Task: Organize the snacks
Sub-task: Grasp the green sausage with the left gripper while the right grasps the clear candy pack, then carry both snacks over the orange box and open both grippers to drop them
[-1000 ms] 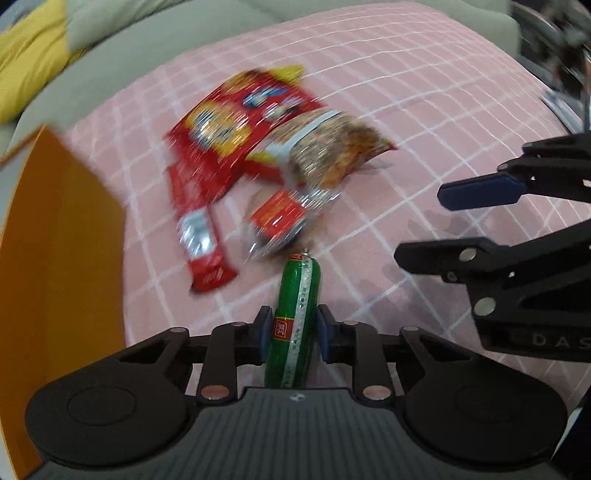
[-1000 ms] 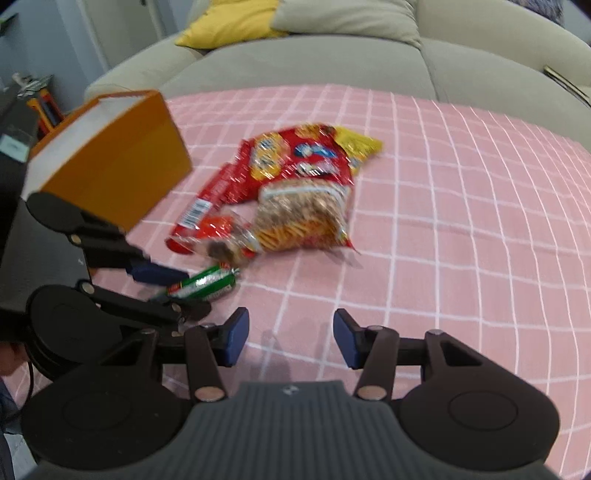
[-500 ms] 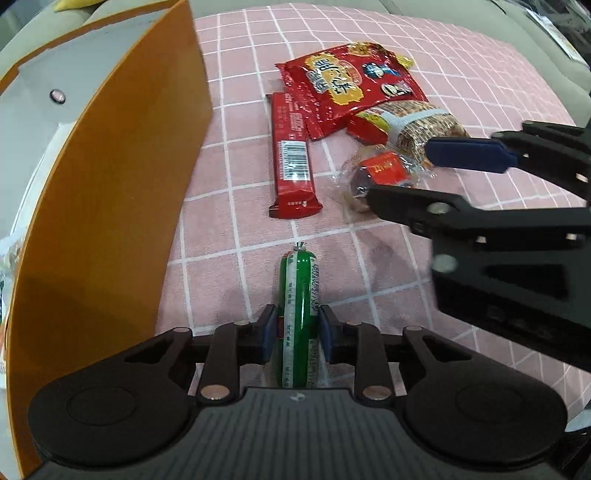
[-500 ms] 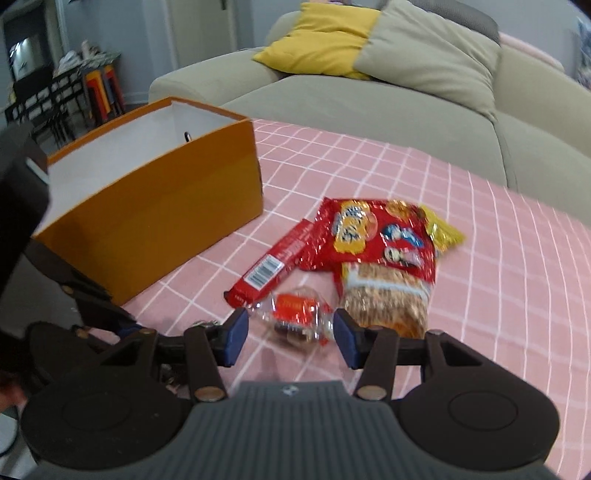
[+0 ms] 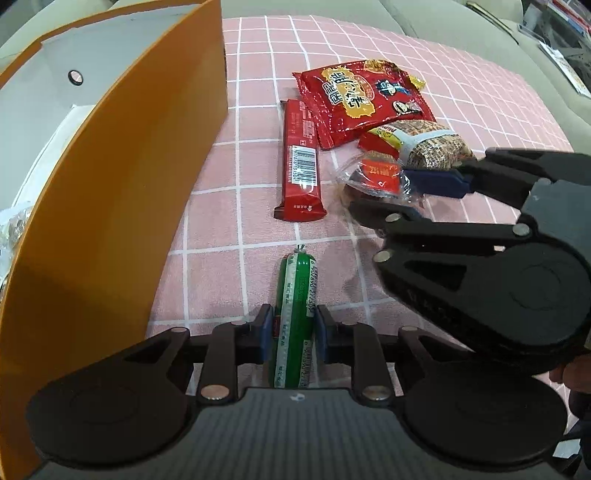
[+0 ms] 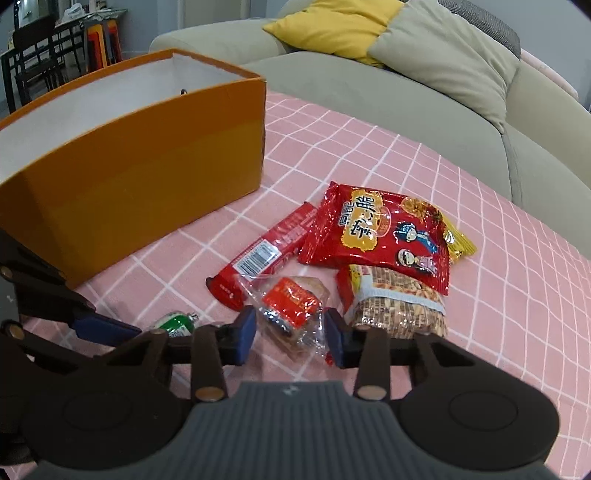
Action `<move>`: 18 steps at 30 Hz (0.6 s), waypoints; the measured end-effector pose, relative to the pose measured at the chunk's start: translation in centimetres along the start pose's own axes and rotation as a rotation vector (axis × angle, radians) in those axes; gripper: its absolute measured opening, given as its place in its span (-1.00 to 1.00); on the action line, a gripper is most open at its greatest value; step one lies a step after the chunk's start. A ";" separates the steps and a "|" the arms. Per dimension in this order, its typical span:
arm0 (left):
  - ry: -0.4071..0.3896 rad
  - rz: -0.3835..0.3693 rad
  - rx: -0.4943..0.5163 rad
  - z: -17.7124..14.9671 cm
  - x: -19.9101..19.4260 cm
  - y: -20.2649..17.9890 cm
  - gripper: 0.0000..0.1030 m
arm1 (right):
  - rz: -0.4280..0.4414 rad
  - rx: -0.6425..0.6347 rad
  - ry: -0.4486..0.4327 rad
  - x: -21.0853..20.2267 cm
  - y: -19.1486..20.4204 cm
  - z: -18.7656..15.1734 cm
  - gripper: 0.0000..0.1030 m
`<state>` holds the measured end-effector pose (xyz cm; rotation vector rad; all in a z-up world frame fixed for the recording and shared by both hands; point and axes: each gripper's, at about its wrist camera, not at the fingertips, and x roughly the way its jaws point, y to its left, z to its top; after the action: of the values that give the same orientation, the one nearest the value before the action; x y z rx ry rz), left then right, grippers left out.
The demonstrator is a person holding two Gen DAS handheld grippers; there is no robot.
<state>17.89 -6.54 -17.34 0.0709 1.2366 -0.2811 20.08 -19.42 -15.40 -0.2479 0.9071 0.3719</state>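
My left gripper (image 5: 293, 338) is shut on a green sausage stick (image 5: 295, 310), held above the pink checked cloth beside the orange box (image 5: 122, 177). The sausage's tip shows in the right wrist view (image 6: 177, 322). My right gripper (image 6: 290, 338) is open, its blue pads on either side of a clear-wrapped snack with a red label (image 6: 291, 306), also seen from the left wrist (image 5: 376, 177). A long red bar (image 5: 301, 158), a red chip bag (image 5: 362, 99) and a peanut-cracker bag (image 5: 428, 144) lie on the cloth.
The orange box (image 6: 140, 162) is open on top with a white inside, and a wrapped snack (image 5: 11, 225) lies in it. A grey sofa with yellow and beige cushions (image 6: 369, 33) stands behind the cloth. Chairs stand at the far left (image 6: 37, 55).
My right gripper has moved forward and down until its open pads flank the clear-wrapped snack. My left gripper, still holding the green sausage, has swung left toward the orange box.
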 end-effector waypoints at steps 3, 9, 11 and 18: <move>-0.022 -0.010 -0.018 -0.3 -0.2 0.2 -0.51 | 0.010 0.006 -0.001 -0.6 0.1 -0.2 -0.53; -0.041 -0.037 -0.083 -0.8 -0.7 0.7 -0.52 | 0.024 0.073 -0.008 -2.8 -0.1 -1.3 -0.53; -0.055 -0.043 -0.091 -1.2 -1.3 0.7 -0.53 | 0.022 0.106 -0.010 -3.8 -0.2 -2.0 -0.53; -0.135 -0.083 -0.122 -2.1 -5.4 0.0 -0.52 | 0.008 0.218 -0.024 -7.5 -0.7 -4.1 -0.53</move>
<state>14.35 -5.14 -13.01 -0.1038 1.1217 -0.2774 13.19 -23.14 -11.77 -0.0393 0.9174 0.2803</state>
